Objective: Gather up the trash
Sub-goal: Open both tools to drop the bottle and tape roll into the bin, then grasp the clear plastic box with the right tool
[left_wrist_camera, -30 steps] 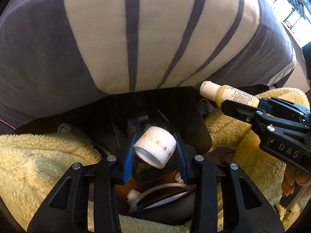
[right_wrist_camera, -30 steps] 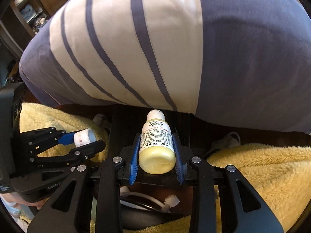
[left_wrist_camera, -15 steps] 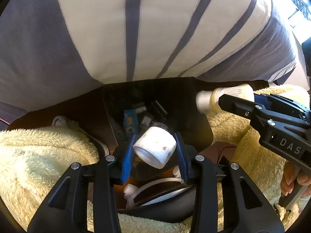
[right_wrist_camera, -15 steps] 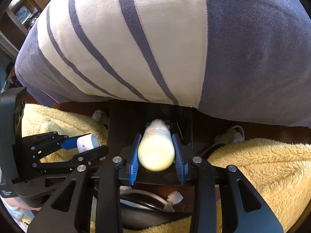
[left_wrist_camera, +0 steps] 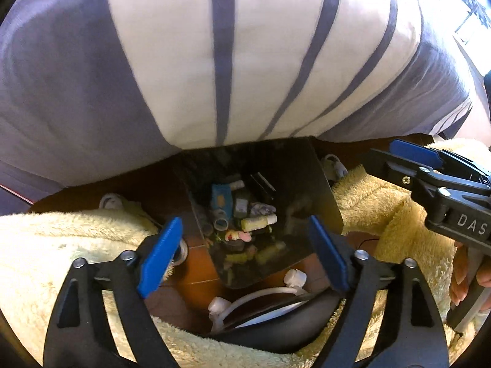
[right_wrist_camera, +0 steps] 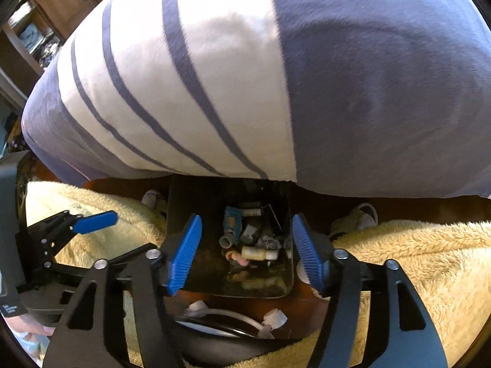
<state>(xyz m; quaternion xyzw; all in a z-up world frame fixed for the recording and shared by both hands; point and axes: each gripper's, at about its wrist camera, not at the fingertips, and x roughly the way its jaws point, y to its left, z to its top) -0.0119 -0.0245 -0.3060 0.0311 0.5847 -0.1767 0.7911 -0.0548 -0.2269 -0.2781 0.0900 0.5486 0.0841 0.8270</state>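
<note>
Both the left gripper (left_wrist_camera: 242, 256) and right gripper (right_wrist_camera: 245, 251) stood released and empty above the black bin (right_wrist_camera: 184, 202), trash heaped inside, including a small yellow bottle (right_wrist_camera: 257, 253). Judged risk: lowered fingers catching the rim and tipping it onto the near yellow blanket (right_wrist_camera: 414, 254)

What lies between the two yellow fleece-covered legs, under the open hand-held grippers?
The black trash bin stands there on the floor, holding a small yellow bottle and other scraps; both wrist views show it.
</note>
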